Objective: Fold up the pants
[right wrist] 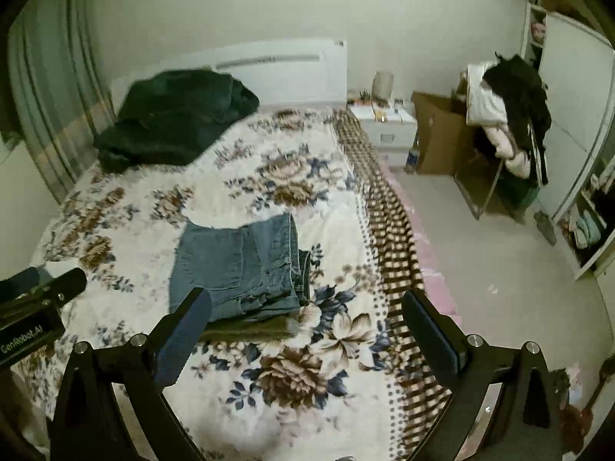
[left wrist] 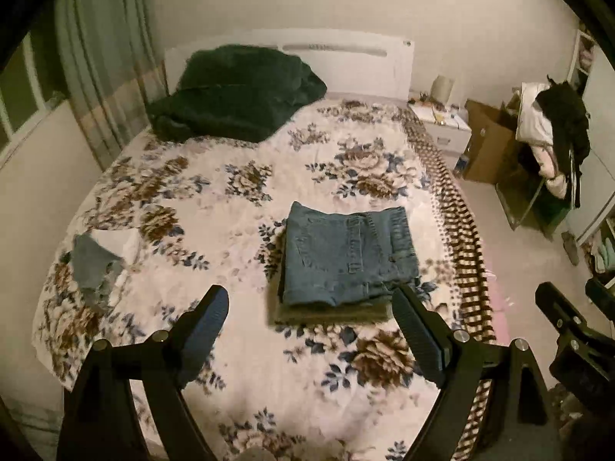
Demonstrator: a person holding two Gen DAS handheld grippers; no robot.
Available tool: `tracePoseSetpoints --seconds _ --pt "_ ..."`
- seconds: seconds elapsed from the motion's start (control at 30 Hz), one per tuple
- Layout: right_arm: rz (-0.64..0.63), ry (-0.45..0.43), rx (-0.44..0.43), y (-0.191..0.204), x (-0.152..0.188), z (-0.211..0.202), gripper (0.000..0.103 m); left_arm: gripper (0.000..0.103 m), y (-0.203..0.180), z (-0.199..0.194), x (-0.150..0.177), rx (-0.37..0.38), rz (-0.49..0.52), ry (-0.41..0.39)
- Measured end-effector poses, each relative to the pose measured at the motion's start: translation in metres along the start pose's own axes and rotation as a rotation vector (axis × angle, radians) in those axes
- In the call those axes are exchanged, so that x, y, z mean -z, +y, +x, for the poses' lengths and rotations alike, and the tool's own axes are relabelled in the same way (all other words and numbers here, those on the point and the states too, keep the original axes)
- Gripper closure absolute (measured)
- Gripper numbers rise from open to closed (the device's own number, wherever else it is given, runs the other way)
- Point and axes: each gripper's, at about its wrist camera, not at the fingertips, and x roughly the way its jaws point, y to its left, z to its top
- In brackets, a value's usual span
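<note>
Blue jeans [left wrist: 346,257] lie folded into a compact rectangle on top of a folded olive garment [left wrist: 330,313], in the middle of the floral bedspread [left wrist: 215,199]. My left gripper [left wrist: 311,299] is open and empty, hovering just in front of the stack. My right gripper [right wrist: 307,303] is open and empty, with the jeans [right wrist: 238,265] and the olive garment [right wrist: 250,331] ahead and to its left. The right gripper's body also shows at the right edge of the left wrist view [left wrist: 576,326]. The left gripper's body shows at the left edge of the right wrist view [right wrist: 38,299].
A dark green blanket [left wrist: 234,96] is heaped near the headboard. A small blue-grey cloth [left wrist: 94,265] lies at the bed's left side. Right of the bed are a white nightstand [right wrist: 388,125], a cardboard box [right wrist: 438,134], a rack draped with clothes [right wrist: 511,115] and shelves [right wrist: 584,226].
</note>
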Motion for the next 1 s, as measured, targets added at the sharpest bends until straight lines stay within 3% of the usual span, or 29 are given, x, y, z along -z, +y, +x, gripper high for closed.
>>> tracePoseSetpoints --seconds 0.37,0.5,0.73,1.0 --pt "-0.051 -0.113 -0.073 -0.023 0.033 -0.188 0.0 0.016 -0.014 -0.15 0.049 -0.02 -0.044 -0.104" --pt "-0.057 -0.141 -0.087 -0.029 0.046 -0.246 0.0 0.0 -0.014 -0.181 0.064 -0.021 -0.045 -0.116" --pt "-0.056 -0.147 -0.081 -0.026 0.055 -0.304 0.0 0.0 -0.003 -0.212 0.075 -0.034 -0.041 -0.091" --pt "-0.061 -0.113 -0.072 -0.005 0.055 -0.329 0.0 0.0 0.012 -0.228 0.084 -0.041 -0.014 -0.068"
